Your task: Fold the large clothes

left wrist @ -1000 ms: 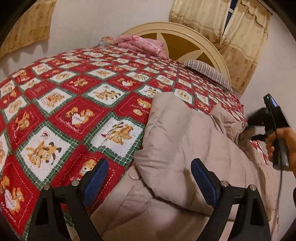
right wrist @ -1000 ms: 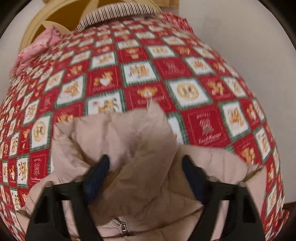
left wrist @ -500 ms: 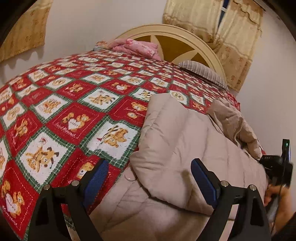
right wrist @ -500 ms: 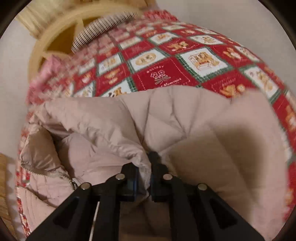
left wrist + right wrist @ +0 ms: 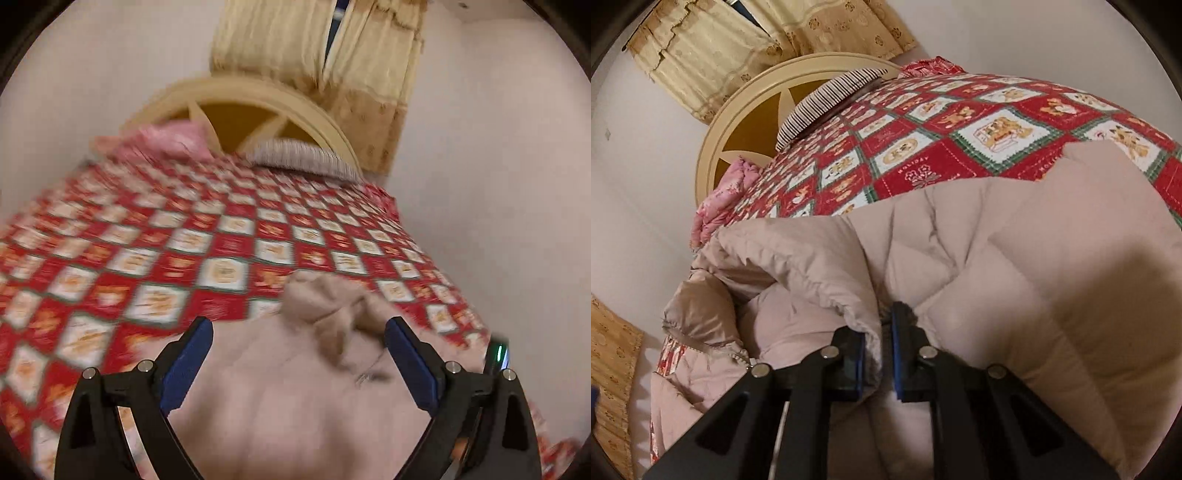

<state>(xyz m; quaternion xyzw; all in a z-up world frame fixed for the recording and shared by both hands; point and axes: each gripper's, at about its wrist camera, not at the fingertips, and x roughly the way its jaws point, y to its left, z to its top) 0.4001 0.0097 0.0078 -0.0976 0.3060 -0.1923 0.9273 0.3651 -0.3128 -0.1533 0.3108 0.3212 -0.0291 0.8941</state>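
A large beige puffer jacket (image 5: 295,398) lies on a bed with a red and white checked quilt (image 5: 221,251). In the left wrist view, which is blurred, my left gripper (image 5: 298,332) is open and empty above the jacket, its hood bunched just ahead. In the right wrist view the jacket (image 5: 1015,266) fills the lower frame. My right gripper (image 5: 877,325) is shut on a folded edge of the jacket, with the fabric pinched between its blue pads. The right gripper's green light (image 5: 499,350) shows at the left view's right edge.
A cream round headboard (image 5: 258,107) stands at the bed's far end. A striped pillow (image 5: 827,99) and a pink bundle (image 5: 720,206) lie against it. Yellow curtains (image 5: 314,44) hang behind. A white wall (image 5: 498,184) runs along the bed's right side.
The left gripper has swung to the right and now faces the headboard, still open. The right gripper, open one second ago, closed on the jacket's edge and now keeps hold of it.
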